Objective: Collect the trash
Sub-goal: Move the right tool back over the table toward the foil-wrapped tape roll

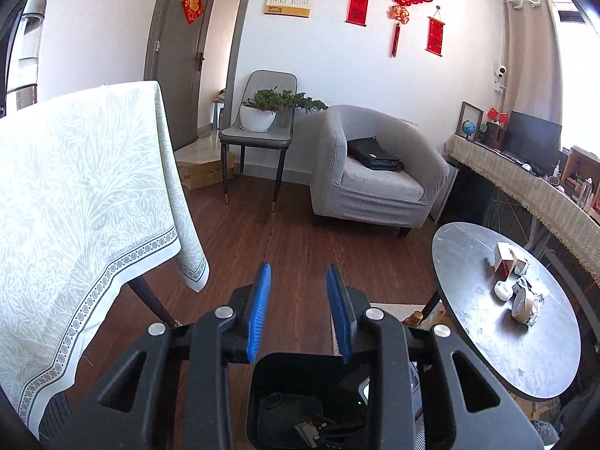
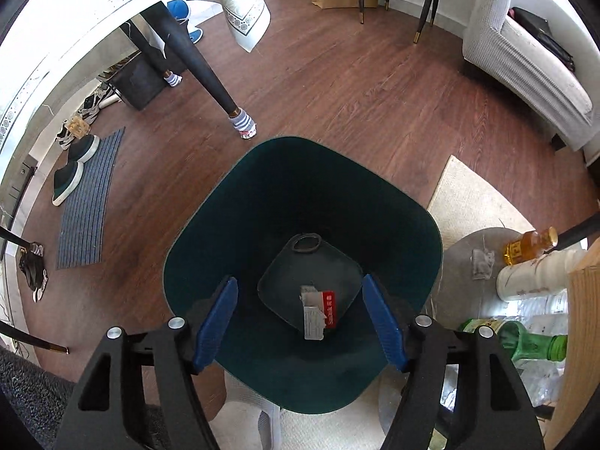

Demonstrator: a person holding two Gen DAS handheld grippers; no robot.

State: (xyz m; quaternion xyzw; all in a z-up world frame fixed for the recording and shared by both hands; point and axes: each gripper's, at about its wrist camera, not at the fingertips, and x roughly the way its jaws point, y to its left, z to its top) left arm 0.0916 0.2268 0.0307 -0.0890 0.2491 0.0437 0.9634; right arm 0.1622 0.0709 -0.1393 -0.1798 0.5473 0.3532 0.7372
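The right gripper is hanging half-open and empty over the bin, carton lying inside, while the left gripper, narrowly parted and empty, is best heading for the scraps on the round table beside the bin.

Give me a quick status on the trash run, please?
Both grippers, left and right, open, empty. One torn carton in bin. More scraps on round table. Nothing blocking.

grey armchair, potted plant on chair, doormat.
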